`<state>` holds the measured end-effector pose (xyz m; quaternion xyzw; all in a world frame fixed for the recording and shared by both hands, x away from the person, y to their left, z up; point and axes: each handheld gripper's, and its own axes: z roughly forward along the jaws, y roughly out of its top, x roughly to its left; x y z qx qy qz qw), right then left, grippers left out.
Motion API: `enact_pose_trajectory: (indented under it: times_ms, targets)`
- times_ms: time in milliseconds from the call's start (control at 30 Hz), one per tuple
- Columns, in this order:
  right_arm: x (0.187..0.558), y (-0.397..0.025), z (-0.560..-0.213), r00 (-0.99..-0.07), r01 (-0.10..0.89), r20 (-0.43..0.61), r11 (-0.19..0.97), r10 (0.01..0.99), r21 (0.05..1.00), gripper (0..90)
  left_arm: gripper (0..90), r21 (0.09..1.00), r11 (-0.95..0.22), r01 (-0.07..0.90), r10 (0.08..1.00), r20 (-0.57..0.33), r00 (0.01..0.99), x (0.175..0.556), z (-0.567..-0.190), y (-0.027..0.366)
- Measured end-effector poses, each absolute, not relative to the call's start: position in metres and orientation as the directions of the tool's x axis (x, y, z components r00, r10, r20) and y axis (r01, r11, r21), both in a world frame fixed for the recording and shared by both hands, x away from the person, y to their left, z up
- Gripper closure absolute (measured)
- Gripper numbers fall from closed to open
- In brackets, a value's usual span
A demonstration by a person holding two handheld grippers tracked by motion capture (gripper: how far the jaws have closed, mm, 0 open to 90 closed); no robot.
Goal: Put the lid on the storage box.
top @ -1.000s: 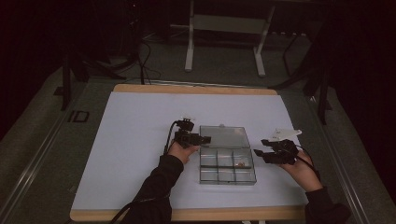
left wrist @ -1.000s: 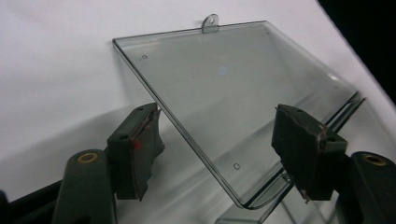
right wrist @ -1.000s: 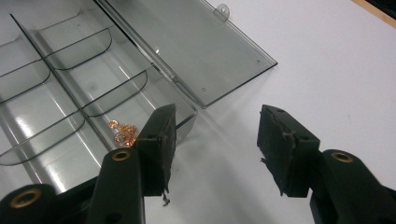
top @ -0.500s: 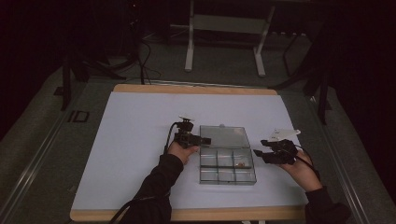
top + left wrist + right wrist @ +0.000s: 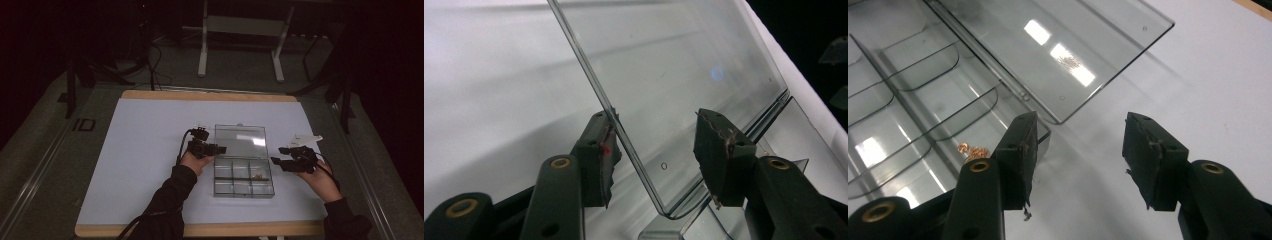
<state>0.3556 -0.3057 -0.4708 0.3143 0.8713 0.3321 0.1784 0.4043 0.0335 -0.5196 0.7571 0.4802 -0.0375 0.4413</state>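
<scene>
My left gripper stands spread wide astride the lid edge of the clear compartment box, gripping nothing. My right gripper, equally wide and empty, sits just right of the box. A small coppery piece lies in one compartment. I can read no lettering.

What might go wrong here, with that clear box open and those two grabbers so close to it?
The left gripper has its fingers open on either side of the lid edge, one touching it. If the fingers slip, the lid may flop.

The organizer box looks light, so a push on the lid might slide or tip it.

Small copper-coloured pieces lie loose in one compartment near the right gripper; a jolt might scatter them.
</scene>
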Motion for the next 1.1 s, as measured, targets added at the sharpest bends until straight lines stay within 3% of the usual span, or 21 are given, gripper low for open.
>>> enact_pose_trajectory:
  times_ms: [767, 1100]
  targets:
    - [0.385, -0.289, -0.467, -0.72, 0.466, -0.031, 0.517, 0.693, 0.718, 51.4, 74.4, 0.745, -0.219, 0.63, 0.681, -0.346, 0.646, 0.388, -0.503, 0.042]
    - [0.385, -0.288, -0.462, -0.719, 0.453, -0.02, 0.491, 0.694, 0.744, 58.4, 74.8, 0.762, -0.249, 0.598, 0.681, -0.301, 0.668, 0.387, -0.499, 0.04]
